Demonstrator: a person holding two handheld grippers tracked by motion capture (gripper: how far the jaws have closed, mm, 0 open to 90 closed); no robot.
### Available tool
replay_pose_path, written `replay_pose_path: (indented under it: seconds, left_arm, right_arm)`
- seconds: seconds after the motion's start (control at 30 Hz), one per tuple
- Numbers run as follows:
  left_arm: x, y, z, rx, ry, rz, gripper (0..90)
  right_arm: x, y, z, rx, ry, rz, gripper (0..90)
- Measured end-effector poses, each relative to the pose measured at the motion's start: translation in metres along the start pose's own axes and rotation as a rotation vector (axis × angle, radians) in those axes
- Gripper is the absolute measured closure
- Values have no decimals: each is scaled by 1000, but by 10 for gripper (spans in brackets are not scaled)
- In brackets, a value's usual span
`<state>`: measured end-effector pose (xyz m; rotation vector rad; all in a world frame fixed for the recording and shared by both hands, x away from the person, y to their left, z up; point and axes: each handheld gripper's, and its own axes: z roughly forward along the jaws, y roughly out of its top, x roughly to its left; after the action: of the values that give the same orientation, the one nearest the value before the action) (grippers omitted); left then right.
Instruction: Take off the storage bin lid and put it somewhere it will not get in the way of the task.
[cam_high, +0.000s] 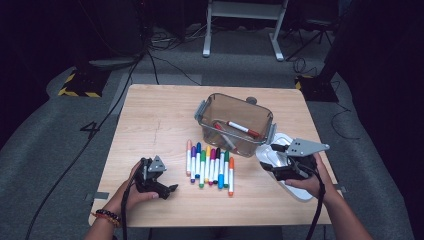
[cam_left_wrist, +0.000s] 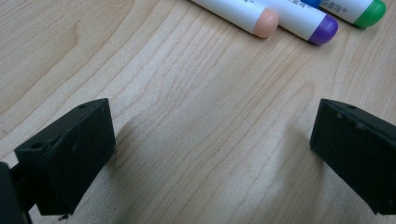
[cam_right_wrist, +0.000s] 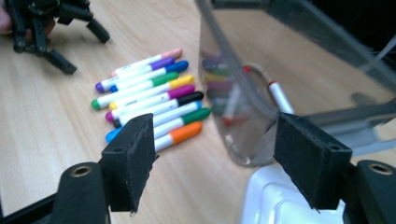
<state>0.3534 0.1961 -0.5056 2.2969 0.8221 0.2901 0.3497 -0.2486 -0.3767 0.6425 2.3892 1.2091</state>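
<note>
The left gripper (cam_high: 172, 188) is resting low over the table (cam_high: 150, 125) near its front left corner, jaws standing wide apart with only bare wood between them. Just beyond it, a row of markers (cam_high: 210, 165) is lying side by side near the middle of the table's front half. The right gripper (cam_high: 274, 148) is hovering near the front right corner above a white lid (cam_high: 300, 192), jaws parted with nothing between them. A clear bin (cam_high: 235, 122) is sitting at the table's centre, toward the back edge, holding a red-capped marker (cam_high: 243, 129) inside.
</note>
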Motion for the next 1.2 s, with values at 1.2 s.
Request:
replay_pose_path:
  seconds: [1.2]
  left_arm:
    - [0, 0, 0, 1, 1, 2, 4]
  right_arm:
    - [35, -37, 118, 138, 89, 76, 313]
